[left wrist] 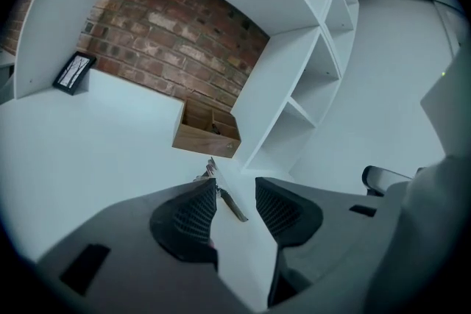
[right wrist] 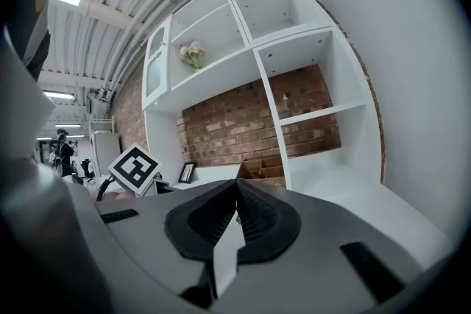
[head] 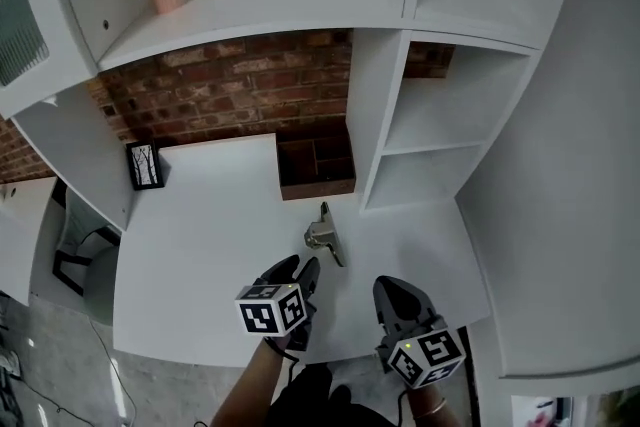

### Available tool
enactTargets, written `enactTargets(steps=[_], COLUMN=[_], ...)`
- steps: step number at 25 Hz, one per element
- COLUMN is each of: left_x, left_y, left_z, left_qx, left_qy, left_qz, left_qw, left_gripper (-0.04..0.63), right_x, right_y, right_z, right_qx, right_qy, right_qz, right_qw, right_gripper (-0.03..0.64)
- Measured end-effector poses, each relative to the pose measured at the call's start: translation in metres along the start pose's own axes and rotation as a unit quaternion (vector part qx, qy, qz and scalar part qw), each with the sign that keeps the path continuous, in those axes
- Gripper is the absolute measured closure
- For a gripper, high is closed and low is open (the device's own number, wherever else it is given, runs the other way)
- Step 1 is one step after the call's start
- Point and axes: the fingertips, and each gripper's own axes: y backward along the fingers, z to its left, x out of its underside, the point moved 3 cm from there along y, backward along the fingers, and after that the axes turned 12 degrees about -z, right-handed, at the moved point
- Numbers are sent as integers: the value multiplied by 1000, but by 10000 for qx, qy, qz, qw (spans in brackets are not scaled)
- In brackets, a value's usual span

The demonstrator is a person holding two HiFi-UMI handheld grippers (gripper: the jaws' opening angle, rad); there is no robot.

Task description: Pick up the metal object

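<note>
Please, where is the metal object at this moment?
In the head view, the metal object lies near the middle of the white desk, between the wooden box and the open left claw.

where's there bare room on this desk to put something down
The widest bare patch of desk runs from the picture frame to the metal object, left of the wooden box. A smaller one lies right of the metal object, before the low shelf bay, itself bare. Crowded at mid-front: the metal object with the left gripper and right gripper close by.
</note>
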Motion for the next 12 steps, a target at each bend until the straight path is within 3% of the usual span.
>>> enactTargets(steps=[4, 9, 12], left_x=[9, 14, 21], left_y=[-32, -64, -80], left_z=[16, 30, 36], left_qx=[0, -128, -152], left_qy=[235, 242, 531], left_qz=[292, 642, 841], left_qw=[9993, 9976, 9949], left_gripper=[445, 445, 445], right_x=[10, 19, 22], right_y=[-26, -51, -59], right_z=[-9, -18, -24], right_qx=[97, 196, 310], right_qy=[-54, -52, -106], right_qz=[123, 299, 326], right_qw=[9999, 9993, 9989], right_gripper=[612, 612, 612])
